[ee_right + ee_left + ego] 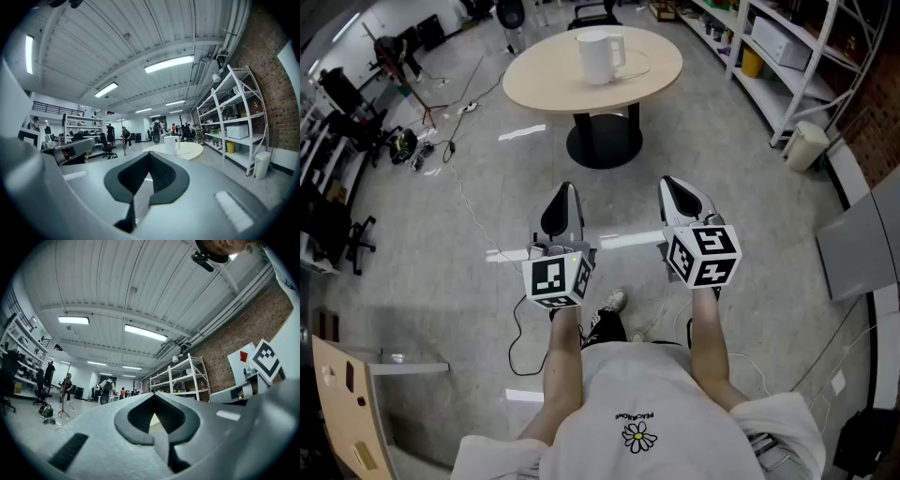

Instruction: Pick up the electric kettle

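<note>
Both the left tool [566,190] and right tool [668,184] have jaws together, empty; the electric kettle [600,56] (handle on the right tool's side) stands well ahead of them on the table [544,82]

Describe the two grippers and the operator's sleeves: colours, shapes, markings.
The left gripper and right gripper both have light grey, tapering shells with black, ribbed pads. Each carries a white cube printed with black square markers. The person wears a white short-sleeved T-shirt with a small flower print; the forearms are bare.
</note>
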The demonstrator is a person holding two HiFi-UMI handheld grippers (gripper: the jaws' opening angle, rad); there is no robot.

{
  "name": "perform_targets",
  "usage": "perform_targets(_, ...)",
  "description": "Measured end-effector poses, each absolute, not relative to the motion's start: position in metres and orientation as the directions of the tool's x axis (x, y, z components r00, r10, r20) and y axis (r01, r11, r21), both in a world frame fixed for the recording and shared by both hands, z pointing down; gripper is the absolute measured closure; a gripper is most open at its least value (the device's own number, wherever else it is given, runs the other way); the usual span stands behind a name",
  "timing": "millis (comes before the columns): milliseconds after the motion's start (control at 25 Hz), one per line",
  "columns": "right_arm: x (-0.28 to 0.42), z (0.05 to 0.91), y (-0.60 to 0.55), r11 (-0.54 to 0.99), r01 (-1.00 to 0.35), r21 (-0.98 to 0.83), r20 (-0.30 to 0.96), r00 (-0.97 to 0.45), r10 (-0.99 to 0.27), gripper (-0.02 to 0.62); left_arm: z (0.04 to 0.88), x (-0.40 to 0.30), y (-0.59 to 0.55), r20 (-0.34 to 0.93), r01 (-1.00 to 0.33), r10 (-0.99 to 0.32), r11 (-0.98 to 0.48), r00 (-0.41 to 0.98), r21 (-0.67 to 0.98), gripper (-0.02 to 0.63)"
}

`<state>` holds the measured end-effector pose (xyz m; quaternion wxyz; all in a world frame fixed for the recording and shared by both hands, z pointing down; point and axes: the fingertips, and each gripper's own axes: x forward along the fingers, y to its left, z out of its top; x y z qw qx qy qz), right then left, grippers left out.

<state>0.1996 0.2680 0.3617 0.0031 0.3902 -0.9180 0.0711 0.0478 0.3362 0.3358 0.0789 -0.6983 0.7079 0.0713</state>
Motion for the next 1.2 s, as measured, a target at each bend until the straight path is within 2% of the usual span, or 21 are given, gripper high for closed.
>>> perform_targets(400,0.208,0.365,0.263,0.685,-0.719,-0.115,0.066,-0.694,-0.717,0.589,0.34,0.053,0.33,-0.212,-1.0,-0.977,0.009,-0.01,0.004,0.603)
perform_targets(840,0.227,0.366,0.246,0.672,-0.712,-0.204,0.02,-0.689,-0.724,0.588,0.341,0.066,0.321,-0.214,-0.999,-0.977,-0.028,0.018,0.046,0.603)
perform_targets(1000,0.215,0.369,0.23,0.68,-0.687,-0.258,0.007,-0.705,-0.709,0.588,0.338,0.06,0.313,-0.213,-1.0,-0.977,-0.024,0.023,0.001,0.604)
perform_targets(1200,0.178,0.384,0.192,0.702,-0.682,-0.203,0.045,-0.723,-0.69,0.588,0.336,0.022,0.275,-0.244,-0.999,-0.97,0.007,-0.017,0.041,0.603)
